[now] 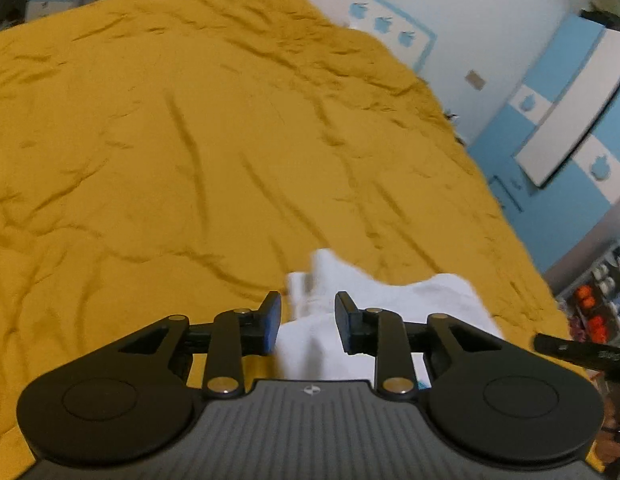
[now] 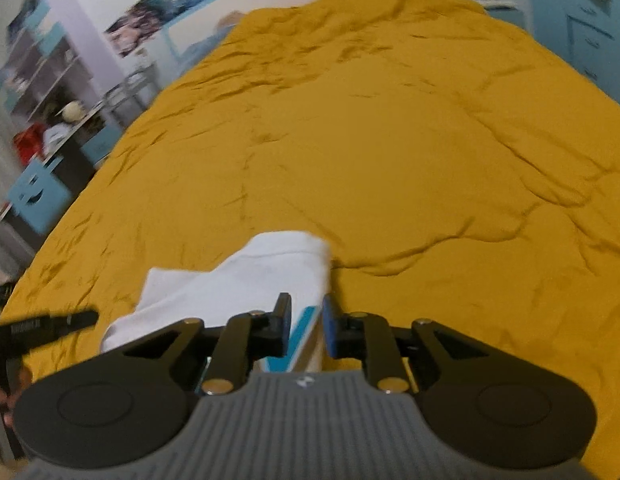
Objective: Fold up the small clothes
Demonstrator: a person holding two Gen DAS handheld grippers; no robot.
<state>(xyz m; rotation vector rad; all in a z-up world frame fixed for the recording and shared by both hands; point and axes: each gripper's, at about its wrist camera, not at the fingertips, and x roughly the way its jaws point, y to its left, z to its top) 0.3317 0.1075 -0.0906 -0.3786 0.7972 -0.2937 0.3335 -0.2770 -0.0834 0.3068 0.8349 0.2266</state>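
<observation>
A small white garment (image 1: 394, 312) lies bunched on the yellow bedspread (image 1: 189, 140) near its front edge. My left gripper (image 1: 307, 322) is open, its jaws either side of a raised fold of the white cloth. In the right wrist view the same garment (image 2: 237, 280) shows a blue stripe at its near edge. My right gripper (image 2: 305, 328) is open with a narrow gap, and the striped edge of the garment sits between its jaws. The tip of the other gripper shows at the edge of each view.
The yellow bedspread (image 2: 390, 140) fills most of both views. A blue and white wardrobe (image 1: 570, 120) stands right of the bed. Shelves and a blue cabinet (image 2: 37, 192) stand at the left in the right wrist view.
</observation>
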